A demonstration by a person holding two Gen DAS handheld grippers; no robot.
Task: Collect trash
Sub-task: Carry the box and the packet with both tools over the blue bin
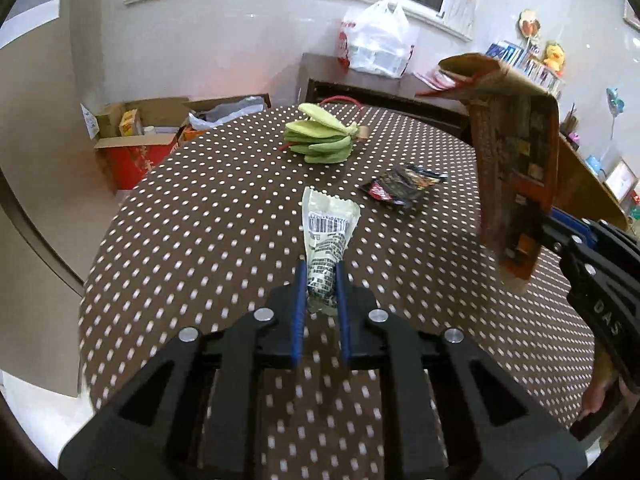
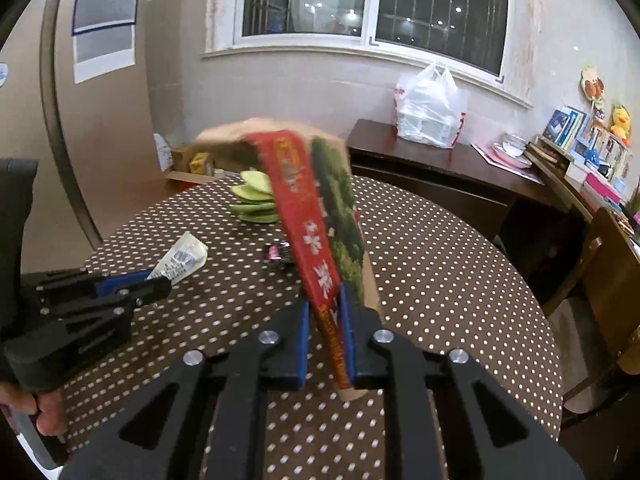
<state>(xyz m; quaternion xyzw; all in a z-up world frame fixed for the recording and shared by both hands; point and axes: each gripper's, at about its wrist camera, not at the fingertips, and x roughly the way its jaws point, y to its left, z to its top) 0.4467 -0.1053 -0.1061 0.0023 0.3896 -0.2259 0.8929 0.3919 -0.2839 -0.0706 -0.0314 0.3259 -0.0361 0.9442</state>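
Note:
My left gripper point(image 1: 321, 270) is shut on a white wrapper with a barcode point(image 1: 326, 232), held just above the brown polka-dot table point(image 1: 200, 240). The wrapper also shows in the right wrist view point(image 2: 182, 258), with the left gripper point(image 2: 154, 280) behind it. My right gripper point(image 2: 325, 308) is shut on a flattened red and green cardboard box point(image 2: 320, 216), held upright above the table. The box shows at the right of the left wrist view point(image 1: 516, 160), with the right gripper point(image 1: 548, 220) clamped on its edge. A dark red snack wrapper point(image 1: 400, 188) lies on the table; in the right wrist view point(image 2: 278, 252) it is mostly hidden behind the box.
A green plush banana bunch point(image 1: 320, 134) lies at the table's far side. A white plastic bag point(image 1: 376, 40) stands on a dark sideboard point(image 2: 440, 160). Open cardboard boxes point(image 1: 132, 136) sit on the floor at the far left. A cluttered shelf point(image 2: 592, 152) runs along the right.

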